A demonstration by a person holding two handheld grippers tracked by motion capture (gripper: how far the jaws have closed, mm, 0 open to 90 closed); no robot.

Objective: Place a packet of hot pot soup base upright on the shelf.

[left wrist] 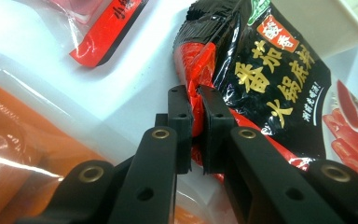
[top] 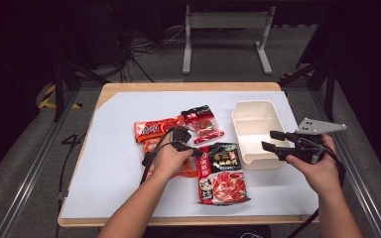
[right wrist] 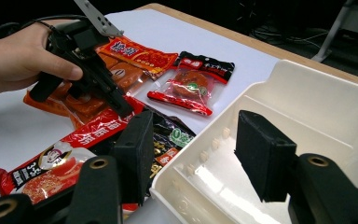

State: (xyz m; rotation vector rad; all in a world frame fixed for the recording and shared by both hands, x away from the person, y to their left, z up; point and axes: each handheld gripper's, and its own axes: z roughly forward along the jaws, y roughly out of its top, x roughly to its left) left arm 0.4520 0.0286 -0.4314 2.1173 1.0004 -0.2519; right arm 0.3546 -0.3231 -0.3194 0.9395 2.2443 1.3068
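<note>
A red and black seasoning packet (top: 223, 174) lies flat in the middle of the white mat. My left gripper (top: 197, 151) reaches down to the packet's upper left edge. In the left gripper view its jaws (left wrist: 196, 109) are shut on the crumpled red rim of that packet (left wrist: 270, 79). A cream plastic box (top: 253, 119) stands to the right of the packet. My right gripper (top: 268, 140) is open at the box's right side. In the right gripper view (right wrist: 193, 149) one jaw is outside the box wall (right wrist: 200, 154) and the other inside, and neither presses on it.
An orange-red packet (top: 154, 130) lies partly under the left hand, and a small clear packet with a black top (top: 203, 123) lies behind the gripped one. The white mat (top: 114, 163) covers most of the wooden table. A metal frame (top: 225, 22) stands on the floor beyond.
</note>
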